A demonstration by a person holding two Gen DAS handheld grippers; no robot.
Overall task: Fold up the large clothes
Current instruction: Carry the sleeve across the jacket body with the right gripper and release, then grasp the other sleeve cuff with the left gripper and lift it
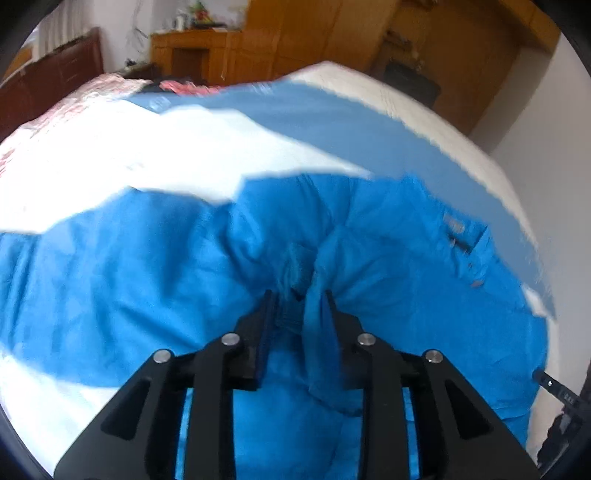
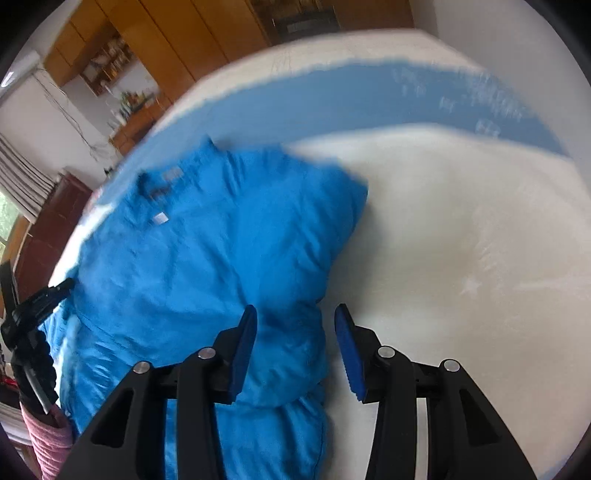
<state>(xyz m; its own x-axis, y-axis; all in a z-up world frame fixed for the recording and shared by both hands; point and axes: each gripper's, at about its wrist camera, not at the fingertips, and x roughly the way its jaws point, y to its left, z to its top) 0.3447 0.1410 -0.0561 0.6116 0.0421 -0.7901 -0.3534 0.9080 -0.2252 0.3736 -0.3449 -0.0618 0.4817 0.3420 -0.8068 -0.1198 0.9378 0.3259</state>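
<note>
Big white bed (image 1: 147, 162) fills the room here, a paler blue band (image 1: 351, 122) running across its sheet, and everything else sits relative to that bed. Beyond its far edge, wooden cupboards (image 1: 303, 33) line the wall; at its left side, a dark red headboard (image 1: 55, 74) and a pink patterned quilt (image 1: 74, 103).

On the bed, spread over the near half, lies the bright blue jacket (image 2: 207, 266), rumpled, its collar end with a small white label (image 2: 160, 218) pointing toward the far-left side of the bed. Its right edge is bunched up into a thick roll near the bed's middle.

Now the left tool (image 1: 299, 299): its two black fingers are drawn in narrow, pinching a gathered fold of the jacket, cloth puckering out from between them.

The right tool (image 2: 295, 317) hangs above the jacket's bunched right edge, blue pads spread wide, nothing between them; one finger is over the jacket, the other over bare white sheet.
</note>
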